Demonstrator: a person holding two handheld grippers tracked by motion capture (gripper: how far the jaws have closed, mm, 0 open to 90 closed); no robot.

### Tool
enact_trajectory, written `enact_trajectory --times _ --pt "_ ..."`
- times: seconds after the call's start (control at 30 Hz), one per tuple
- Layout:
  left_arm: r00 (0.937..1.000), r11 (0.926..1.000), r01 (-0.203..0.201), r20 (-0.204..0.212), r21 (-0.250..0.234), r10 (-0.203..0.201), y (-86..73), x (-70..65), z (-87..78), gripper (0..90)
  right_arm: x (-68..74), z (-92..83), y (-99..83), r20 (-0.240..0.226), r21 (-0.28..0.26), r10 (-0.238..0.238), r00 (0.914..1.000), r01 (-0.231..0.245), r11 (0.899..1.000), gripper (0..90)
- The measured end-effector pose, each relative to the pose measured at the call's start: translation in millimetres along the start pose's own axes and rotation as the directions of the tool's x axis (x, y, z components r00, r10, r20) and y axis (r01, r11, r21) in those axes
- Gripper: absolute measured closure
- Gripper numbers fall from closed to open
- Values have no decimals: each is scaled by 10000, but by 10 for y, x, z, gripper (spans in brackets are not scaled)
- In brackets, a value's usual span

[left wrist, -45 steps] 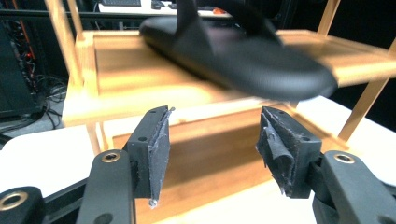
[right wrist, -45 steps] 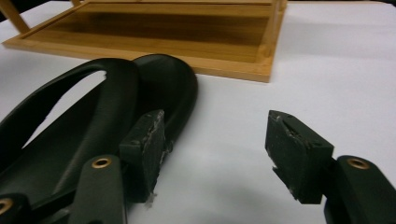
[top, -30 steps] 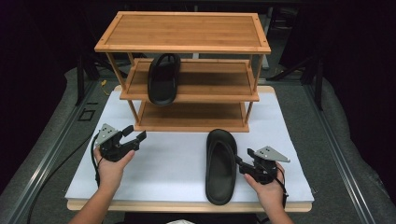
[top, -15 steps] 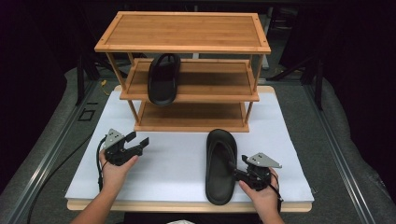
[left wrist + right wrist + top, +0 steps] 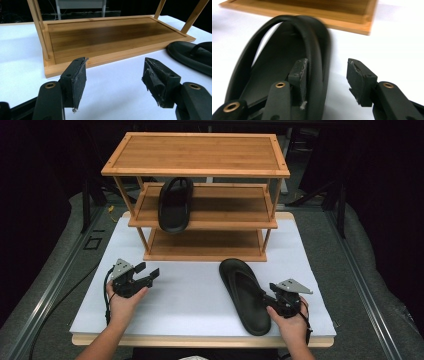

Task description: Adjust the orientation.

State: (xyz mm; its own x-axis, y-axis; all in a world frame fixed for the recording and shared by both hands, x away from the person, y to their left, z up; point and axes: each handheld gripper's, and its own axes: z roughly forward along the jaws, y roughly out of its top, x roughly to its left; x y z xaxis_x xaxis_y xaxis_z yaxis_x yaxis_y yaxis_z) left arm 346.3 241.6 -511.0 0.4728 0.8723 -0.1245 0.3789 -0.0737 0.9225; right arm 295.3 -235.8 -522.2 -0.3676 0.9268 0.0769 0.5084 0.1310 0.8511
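Sandal: black rubber flip-flop sandal [image 5: 245, 295], in front of the bamboo three-tier rack [image 5: 200, 195]; probably light, bendy.
Hold: its right side edge.
Right tool [image 5: 325, 80]: closing, straddling that edge, not yet pinching.
Left tool [image 5: 113, 75]: released, empty.

A three-tier bamboo shoe rack [image 5: 200, 170] is seen at the far side of a white table top [image 5: 190, 295]. One black rubber flip-flop [image 5: 175, 204] is laid on the middle shelf; a second black flip-flop [image 5: 246, 295] is laid on the white surface. Its right edge is straddled by the right gripper [image 5: 267, 295], whose jaws have just been closing. The left gripper [image 5: 150, 272] is held apart, jaws spread, with nothing between them.
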Motion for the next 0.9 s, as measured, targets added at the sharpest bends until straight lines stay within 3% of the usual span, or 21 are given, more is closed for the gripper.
enact_trajectory --times 0.1,0.2,0.37,0.47,0.7,0.9 --pt "10000 10000 -8 33 -8 8 3 -1 10 355 -78 1 -5 29 -50 83 10000 -82 10000 484" --pt "10000 10000 -12 65 2 12 11 -10 27 355 -51 -10 -17 -22 -24 -112 9999 112 9999 499" --pt "9997 10000 -50 229 1 49 23 -33 61 355 4 -69 -46 -52 95 -564 9984 565 9984 649" --pt "9995 10000 -53 299 -8 53 30 -44 76 355 1 -105 -74 -35 190 -511 9987 512 9985 708" --pt "9986 9997 233 486 -29 -231 33 -37 125 355 6 -131 -122 -91 458 -582 9983 585 9972 766" --pt "9986 9997 220 485 42 -222 31 -38 136 355 10 -108 -142 -84 633 -634 9980 638 9959 785"
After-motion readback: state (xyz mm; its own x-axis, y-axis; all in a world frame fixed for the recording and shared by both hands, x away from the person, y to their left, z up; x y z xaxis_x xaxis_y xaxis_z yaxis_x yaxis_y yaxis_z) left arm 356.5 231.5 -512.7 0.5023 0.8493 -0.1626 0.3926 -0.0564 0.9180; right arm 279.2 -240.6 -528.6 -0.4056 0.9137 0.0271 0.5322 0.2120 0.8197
